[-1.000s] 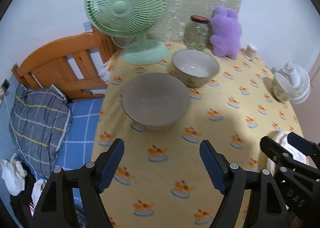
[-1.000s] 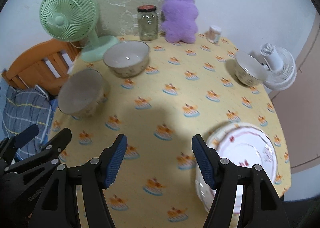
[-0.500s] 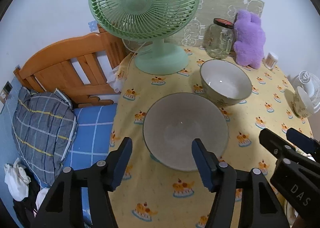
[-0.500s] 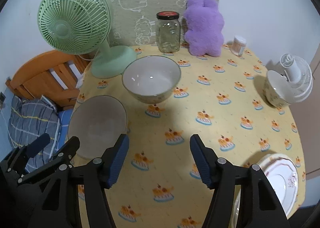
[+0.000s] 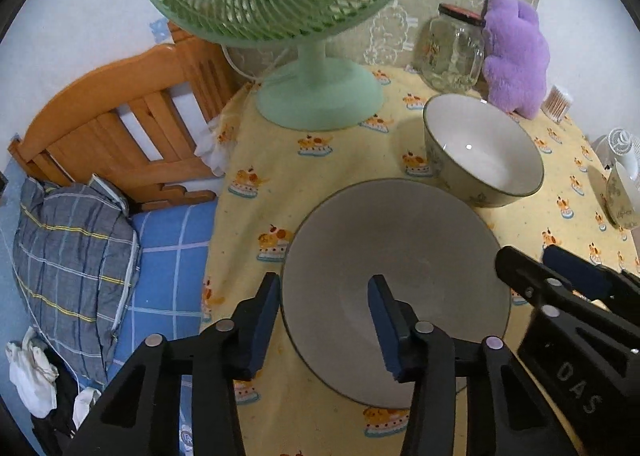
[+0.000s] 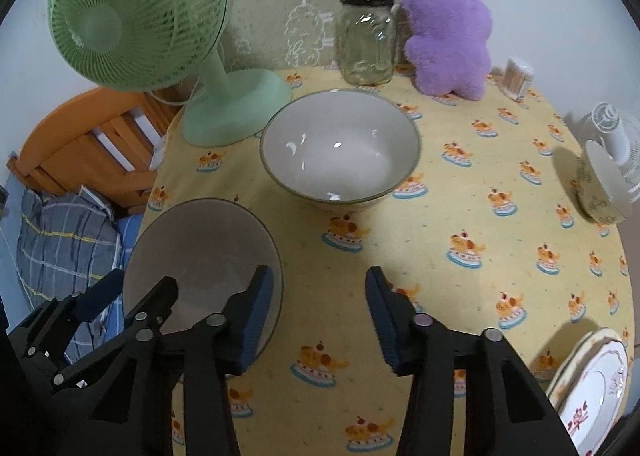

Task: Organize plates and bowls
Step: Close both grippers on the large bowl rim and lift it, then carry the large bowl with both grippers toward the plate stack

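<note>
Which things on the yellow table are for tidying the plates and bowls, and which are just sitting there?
For the job:
- grey bowl
- white bowl
- small patterned bowl
- flowered plates

Just sitting there:
- green fan
- glass jar
- purple plush toy
- toothpick pot
- small white fan

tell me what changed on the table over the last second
Both grippers came forward and down toward the grey bowl. The left gripper now straddles its near-left rim and the right gripper its right rim, jaws of both closing but not yet gripping. The white bowl, green fan, jar and plates stayed put.
</note>
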Available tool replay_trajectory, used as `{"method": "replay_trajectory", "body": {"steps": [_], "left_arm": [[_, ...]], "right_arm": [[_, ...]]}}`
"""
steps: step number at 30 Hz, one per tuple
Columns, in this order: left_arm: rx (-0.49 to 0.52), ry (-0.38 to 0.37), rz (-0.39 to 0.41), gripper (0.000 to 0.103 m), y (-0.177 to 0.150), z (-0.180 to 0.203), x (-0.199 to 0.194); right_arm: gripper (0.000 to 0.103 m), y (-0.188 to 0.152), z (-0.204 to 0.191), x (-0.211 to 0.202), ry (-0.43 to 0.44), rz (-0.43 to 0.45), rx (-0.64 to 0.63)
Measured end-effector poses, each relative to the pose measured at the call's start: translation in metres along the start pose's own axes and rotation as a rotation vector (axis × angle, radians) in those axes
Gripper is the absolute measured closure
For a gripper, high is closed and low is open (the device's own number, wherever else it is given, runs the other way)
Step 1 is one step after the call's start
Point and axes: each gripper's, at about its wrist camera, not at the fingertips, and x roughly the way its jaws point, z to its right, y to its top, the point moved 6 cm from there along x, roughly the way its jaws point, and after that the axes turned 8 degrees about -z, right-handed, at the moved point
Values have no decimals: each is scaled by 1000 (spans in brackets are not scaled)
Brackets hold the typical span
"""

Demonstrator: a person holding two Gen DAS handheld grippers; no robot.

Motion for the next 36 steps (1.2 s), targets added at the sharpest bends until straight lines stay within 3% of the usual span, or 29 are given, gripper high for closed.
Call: {"method": "replay_trajectory", "body": {"steps": [6, 9, 11, 25, 36], "left_arm": [[6, -6, -23, 71, 3, -1, 11], [7, -4, -45, 79, 3, -2, 17], [14, 12, -41, 79, 3, -1, 18], [31, 26, -41, 79, -3, 11, 5], [49, 10, -45, 79, -26, 41, -18]], "right_arm": [[69, 3, -5, 14, 10, -21, -13], [80, 6, -11, 19, 20, -27, -36], [90, 8, -18, 21, 24, -29, -66], [90, 5, -12, 10, -12, -34, -82], [90, -22, 18, -20, -38, -34, -67]]}}
